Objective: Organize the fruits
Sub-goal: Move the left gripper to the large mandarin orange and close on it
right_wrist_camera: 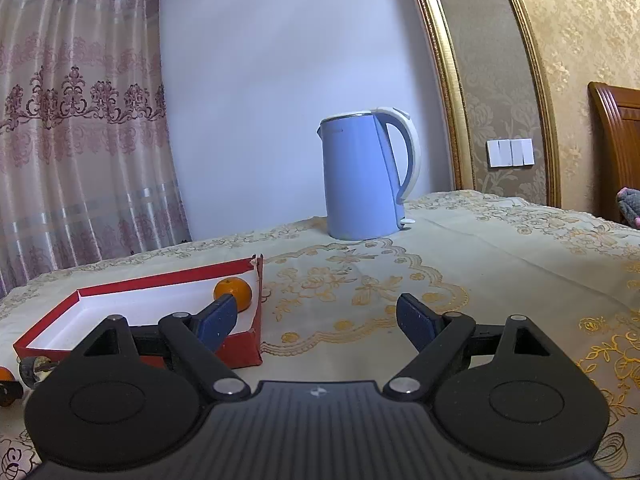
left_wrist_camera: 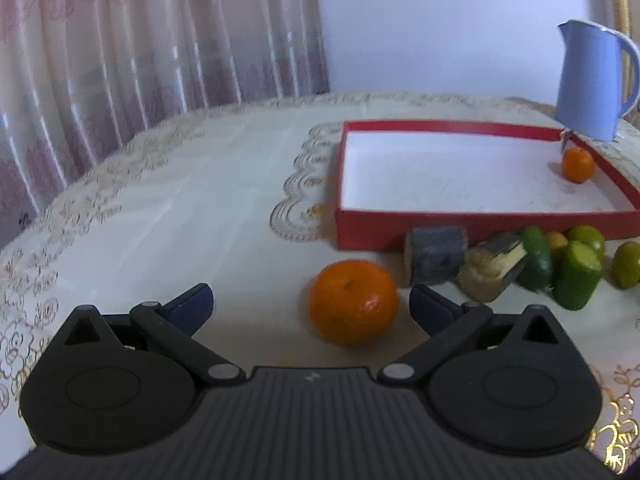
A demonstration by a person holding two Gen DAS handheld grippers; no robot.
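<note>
While lining up on loose orange, left hand-held gripper spread wide, empty, fruit between tips at one o'clock. Red tray beyond at one, one orange inside. Right hand-held gripper open, idle.

Left tool, right tool agape.

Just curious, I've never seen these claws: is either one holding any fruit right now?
No. The left gripper stands open around the orange, not touching; the right gripper is open and empty.
</note>
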